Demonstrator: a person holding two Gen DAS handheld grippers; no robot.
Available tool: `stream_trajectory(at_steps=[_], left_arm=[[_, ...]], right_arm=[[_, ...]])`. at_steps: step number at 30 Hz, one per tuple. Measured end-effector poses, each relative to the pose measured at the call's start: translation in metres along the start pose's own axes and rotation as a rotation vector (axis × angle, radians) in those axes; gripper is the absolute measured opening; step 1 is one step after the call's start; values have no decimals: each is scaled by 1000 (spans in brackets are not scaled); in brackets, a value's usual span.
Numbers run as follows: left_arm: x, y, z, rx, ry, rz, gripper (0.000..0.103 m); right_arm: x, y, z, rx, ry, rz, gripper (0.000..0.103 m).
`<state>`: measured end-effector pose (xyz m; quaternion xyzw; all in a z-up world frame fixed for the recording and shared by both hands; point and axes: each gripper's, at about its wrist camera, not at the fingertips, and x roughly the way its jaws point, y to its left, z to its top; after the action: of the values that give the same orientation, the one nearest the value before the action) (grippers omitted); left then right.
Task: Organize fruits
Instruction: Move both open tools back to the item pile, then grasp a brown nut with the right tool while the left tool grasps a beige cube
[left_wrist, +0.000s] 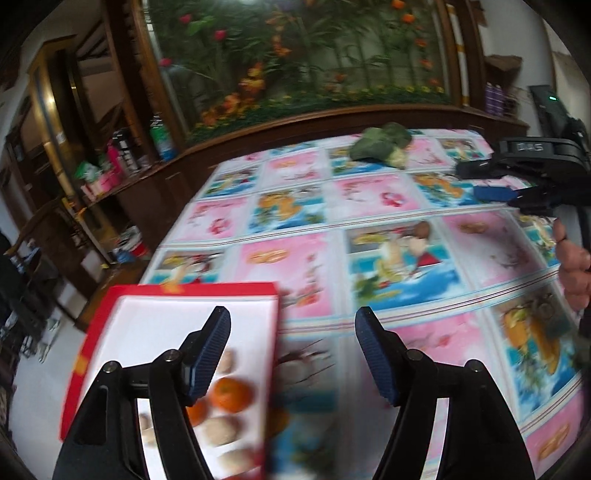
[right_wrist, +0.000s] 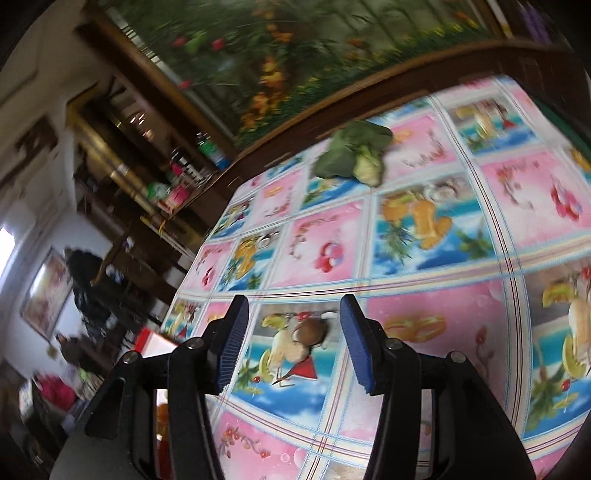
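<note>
A red box with a white inside sits at the table's near left corner. It holds two oranges and several pale brown fruits. My left gripper is open and empty, above the box's right edge. A small brown fruit lies loose on the tablecloth; in the right wrist view this brown fruit lies just ahead, between the fingers. My right gripper is open and empty above it; it also shows at the right of the left wrist view. The box corner shows at left.
A leafy green cauliflower lies at the far side of the table. The table carries a pink and blue fruit-print cloth. A dark wooden cabinet with bottles stands behind and left. The table's left edge drops to the floor.
</note>
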<state>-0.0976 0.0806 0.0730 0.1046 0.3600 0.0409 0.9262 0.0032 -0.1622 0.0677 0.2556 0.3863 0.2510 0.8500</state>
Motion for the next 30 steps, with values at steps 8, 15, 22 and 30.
stream_trajectory(at_steps=[8, 15, 22, 30], left_arm=[[12, -20, 3, -20, 43, -64, 70], [17, -21, -2, -25, 71, -69, 70], [24, -18, -2, -45, 95, -65, 70], [55, -35, 19, -56, 137, -104, 70]], right_arm=[[51, 5, -11, 30, 148, -12, 53], [72, 9, -16, -4, 147, -93, 53], [98, 26, -27, -137, 184, -234, 26], [78, 2, -11, -43, 172, -226, 26]])
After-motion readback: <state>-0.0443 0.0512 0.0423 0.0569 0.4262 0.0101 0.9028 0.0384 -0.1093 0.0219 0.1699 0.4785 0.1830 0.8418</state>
